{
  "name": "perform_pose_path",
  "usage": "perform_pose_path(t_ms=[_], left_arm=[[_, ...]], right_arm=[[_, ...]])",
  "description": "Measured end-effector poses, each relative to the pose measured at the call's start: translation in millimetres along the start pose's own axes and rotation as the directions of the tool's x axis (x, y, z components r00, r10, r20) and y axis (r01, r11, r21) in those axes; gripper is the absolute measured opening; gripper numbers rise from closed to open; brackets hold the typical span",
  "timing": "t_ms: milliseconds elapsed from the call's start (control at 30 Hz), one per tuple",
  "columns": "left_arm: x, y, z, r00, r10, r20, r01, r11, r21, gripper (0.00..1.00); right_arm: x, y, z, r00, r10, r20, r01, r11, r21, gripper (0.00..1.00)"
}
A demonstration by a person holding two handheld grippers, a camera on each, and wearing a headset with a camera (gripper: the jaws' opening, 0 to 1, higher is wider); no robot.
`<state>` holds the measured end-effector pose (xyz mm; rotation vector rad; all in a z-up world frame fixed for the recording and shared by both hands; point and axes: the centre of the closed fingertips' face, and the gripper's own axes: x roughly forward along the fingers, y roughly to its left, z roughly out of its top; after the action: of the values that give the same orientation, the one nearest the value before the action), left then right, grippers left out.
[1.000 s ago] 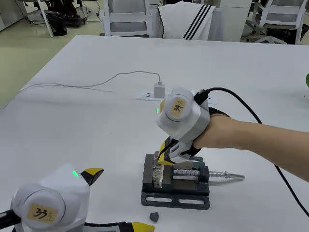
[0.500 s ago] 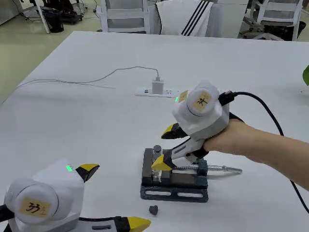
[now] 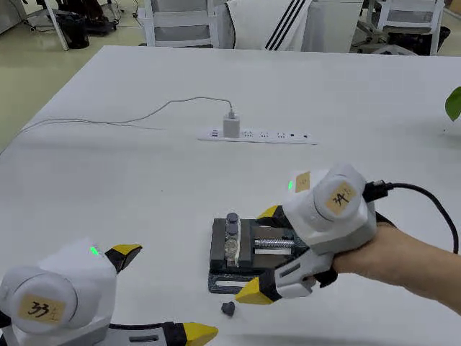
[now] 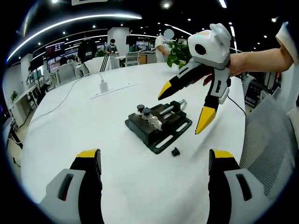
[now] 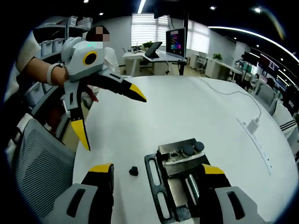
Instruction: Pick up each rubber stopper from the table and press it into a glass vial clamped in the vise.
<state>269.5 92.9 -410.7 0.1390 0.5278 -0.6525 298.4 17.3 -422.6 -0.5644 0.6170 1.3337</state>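
Observation:
A black vise [image 3: 248, 268] stands on the white table and clamps a row of glass vials [image 3: 231, 244]. Two of them carry dark rubber stoppers [image 3: 232, 218], also seen as stoppers [image 5: 188, 149] in the right gripper view. One loose dark stopper [image 3: 228, 308] lies on the table just in front of the vise, the same stopper [image 4: 175, 151] [image 5: 134, 171] in both gripper views. My right gripper [image 3: 259, 252] is open, with its jaws spread over the vise's near right side and holding nothing. My left gripper [image 3: 166, 292] is open at the lower left, a hand's width from the loose stopper.
A white power strip [image 3: 256, 134] with a plugged charger and a cable lies farther back on the table. Chairs stand beyond the far edge. A plant leaf [image 3: 452, 103] shows at the right edge. The right gripper's black cable [image 3: 425, 198] trails to the right.
My right gripper was at the vial in the vise. It has since opened and drawn back toward me and to the right. The left gripper has hardly moved.

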Motion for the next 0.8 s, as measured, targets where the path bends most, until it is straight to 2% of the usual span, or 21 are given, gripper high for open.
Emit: perform_pose_path(t_ms=[167,300,633,700,733,800], left_arm=[[-0.8,-0.7,-0.6,1.0000,-0.004,-0.005,0.004,1.000,0.004,0.95],[-0.9,-1.7,-1.8,0.9999,-0.009,-0.008,0.009,1.000,0.005,0.95],[-2.2,-1.2,-6.5,0.9999,-0.009,-0.010,0.009,1.000,-0.005,0.95],[-2.0,-1.8,-7.7,0.9999,-0.010,-0.009,0.010,1.000,-0.010,0.95],[-1.9,-2.6,-8.2,0.9999,-0.012,-0.009,0.011,1.000,-0.013,0.95],[-1.4,-3.2,-9.4,0.9999,-0.012,-0.011,0.012,1.000,-0.012,0.95]], right_arm=[[1.5,8.7,0.6,0.9967,-0.032,0.075,0.028,0.998,0.048,0.66],[5.1,18.2,-2.0,0.9936,-0.040,0.106,0.033,0.997,0.067,0.59],[22.6,32.8,-17.7,0.9932,-0.031,0.112,0.023,0.998,0.066,0.36],[27.6,34.1,-21.3,0.9935,-0.035,0.108,0.026,0.996,0.081,0.29],[31.1,37.9,-22.9,0.9937,-0.020,0.110,0.009,0.995,0.096,0.26],[35.7,39.3,-25.7,0.9942,-0.022,0.105,0.011,0.994,0.105,0.24]])
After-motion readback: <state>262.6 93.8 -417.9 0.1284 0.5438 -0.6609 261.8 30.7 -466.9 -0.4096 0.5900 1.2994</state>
